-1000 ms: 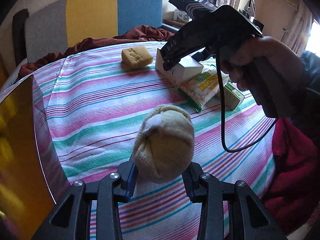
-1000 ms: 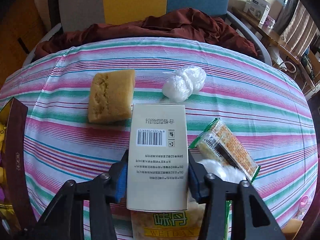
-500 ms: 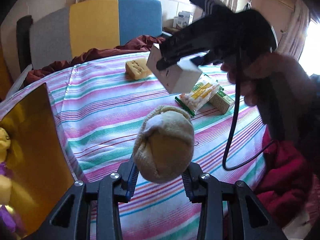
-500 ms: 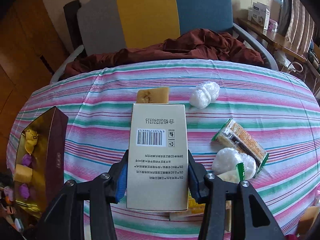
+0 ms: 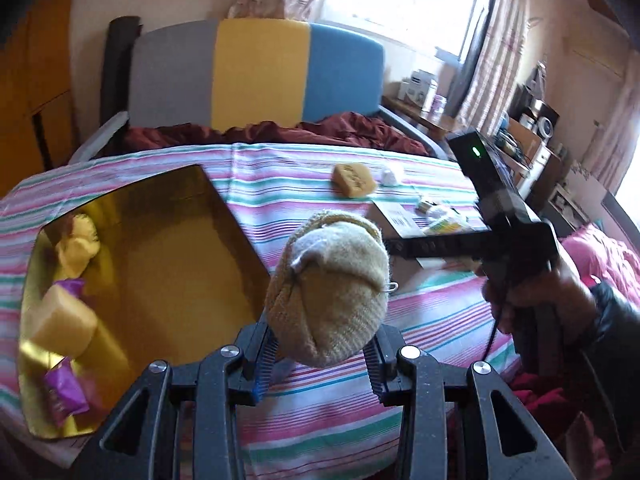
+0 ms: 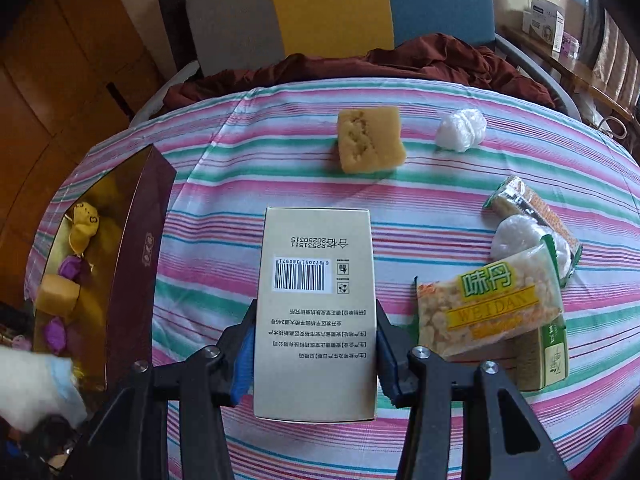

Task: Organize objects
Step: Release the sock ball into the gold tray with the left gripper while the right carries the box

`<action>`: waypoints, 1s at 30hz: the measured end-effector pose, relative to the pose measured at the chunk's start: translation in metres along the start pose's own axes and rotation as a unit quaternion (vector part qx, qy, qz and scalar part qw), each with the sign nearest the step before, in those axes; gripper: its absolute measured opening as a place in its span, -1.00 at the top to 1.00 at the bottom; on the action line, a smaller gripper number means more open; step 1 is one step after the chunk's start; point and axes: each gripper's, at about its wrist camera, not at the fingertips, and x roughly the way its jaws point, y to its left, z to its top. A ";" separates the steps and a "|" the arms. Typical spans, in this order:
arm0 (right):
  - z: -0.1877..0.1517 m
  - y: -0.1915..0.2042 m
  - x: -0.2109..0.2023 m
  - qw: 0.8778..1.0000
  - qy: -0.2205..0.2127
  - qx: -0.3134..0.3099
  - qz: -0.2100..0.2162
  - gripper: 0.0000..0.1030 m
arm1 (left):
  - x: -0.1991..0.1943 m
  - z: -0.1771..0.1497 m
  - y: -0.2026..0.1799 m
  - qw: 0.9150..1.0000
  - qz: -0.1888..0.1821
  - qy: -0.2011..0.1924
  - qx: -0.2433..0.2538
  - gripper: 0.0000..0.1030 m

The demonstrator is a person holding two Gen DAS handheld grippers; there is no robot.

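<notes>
While the left hand-held gripper (image 5: 320, 356) sits at the bottom of the left wrist pic, its 2 fingers squeeze a rolled-up tan sock (image 5: 330, 288) that fills the middle of the frame. Left of the sock is a gold-lined box (image 5: 224, 216), open on top, w/ a yellow soft toy (image 5: 78, 248), a yellow block (image 5: 62, 320) & a purple wrapped bit (image 5: 64, 394) inside, on the left side of the frame. Box sits on the striped bench (image 5: 440, 312).

At right in that pic a hand (image 5: 532, 300) in a dark sleeve holds the other tool.

The right hand-held gripper (image 6: 316, 356) is at the bottom of the right wrist pic, closed tight on a beige carton (image 6: 316, 312) w/ a barcode, up off the bench (image 6: 224, 280). Above the carton, near the top middle, lies a yellow sponge cake (image 6: 368, 138), & just right of it a white crinkly bundle (image 6: 460, 130). At right is a pile of snacks: a WEIDAN snack bag (image 6: 490, 310) lying on a green box (image 6: 548, 354), w/ a 2nd white bundle (image 6: 520, 236) & a long cracker pack (image 6: 536, 210) behind. The box shows at far left (image 6: 140, 248), dark red outside.
</notes>
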 end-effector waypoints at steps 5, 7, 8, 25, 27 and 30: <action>-0.009 0.006 0.002 0.999 -0.003 -0.031 -0.007 0.04 | -0.015 -0.003 0.045 0.998 0.041 -0.007 -0.055 0.24; -0.009 0.006 0.003 0.999 -0.005 -0.037 -0.006 0.04 | -0.023 -0.005 0.067 0.994 0.059 -0.008 -0.086 0.24; -0.010 0.006 0.004 0.999 -0.005 -0.040 -0.007 0.04 | -0.025 -0.006 0.079 0.992 0.066 -0.007 -0.104 0.24; -0.010 0.010 0.002 0.998 -0.008 -0.056 -0.019 0.04 | -0.001 0.014 0.134 0.981 0.093 0.023 -0.168 0.24; -0.010 0.009 0.002 0.998 -0.009 -0.057 -0.020 0.04 | 0.006 0.024 0.145 0.980 0.104 0.024 -0.168 0.24; -0.011 0.010 0.003 0.998 -0.009 -0.058 -0.023 0.04 | 0.022 0.036 0.161 0.977 0.117 0.038 -0.174 0.24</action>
